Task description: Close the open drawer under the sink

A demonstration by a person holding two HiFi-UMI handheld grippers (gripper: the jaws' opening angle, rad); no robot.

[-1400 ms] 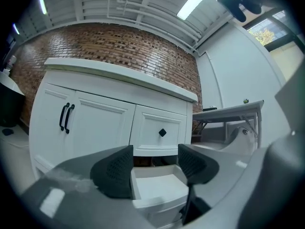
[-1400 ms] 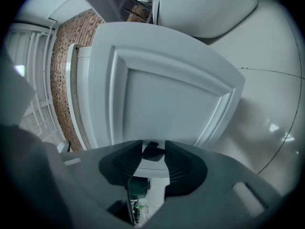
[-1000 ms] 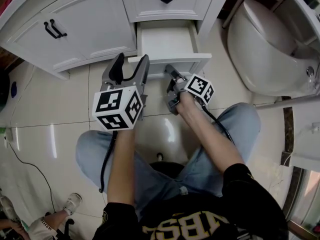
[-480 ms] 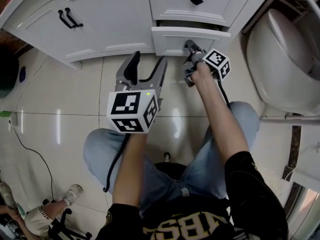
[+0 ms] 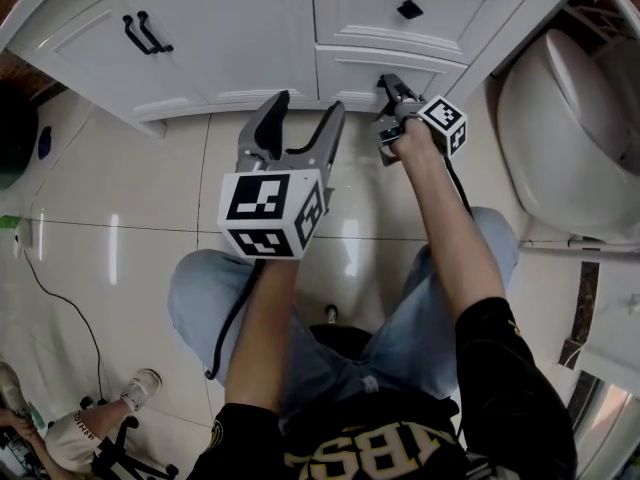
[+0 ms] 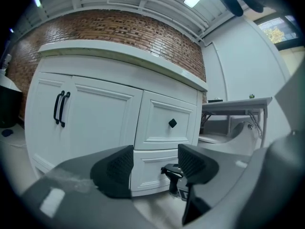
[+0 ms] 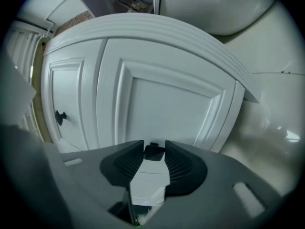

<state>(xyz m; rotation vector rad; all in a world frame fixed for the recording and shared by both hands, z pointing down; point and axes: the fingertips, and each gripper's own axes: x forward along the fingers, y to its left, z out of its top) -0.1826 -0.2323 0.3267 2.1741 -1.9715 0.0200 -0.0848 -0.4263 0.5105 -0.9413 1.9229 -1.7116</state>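
Note:
The lower drawer [image 5: 350, 71] under the sink sits pushed in, its white front [image 7: 167, 106] level with the cabinet face. My right gripper [image 5: 389, 85] is at that front, shut on the drawer's small black knob [image 7: 154, 151], which shows between the two pads. From the left gripper view, the right gripper [image 6: 174, 175] is seen against the lower drawer [image 6: 148, 168]. My left gripper [image 5: 301, 120] hangs open over the floor tiles to the left of the right one, with nothing between its fingers [image 6: 116, 166].
Above the lower drawer is a second drawer with a black knob [image 5: 410, 9]. Left of it are two cabinet doors with black handles [image 5: 140, 32]. A white toilet [image 5: 565, 118] stands to the right. A person's knees and jeans [image 5: 440, 318] are below.
The drawer went from pulled out to pushed in flush with the cabinet. My right gripper moved toward the cabinet with the knob in it. The left gripper drifted a little forward.

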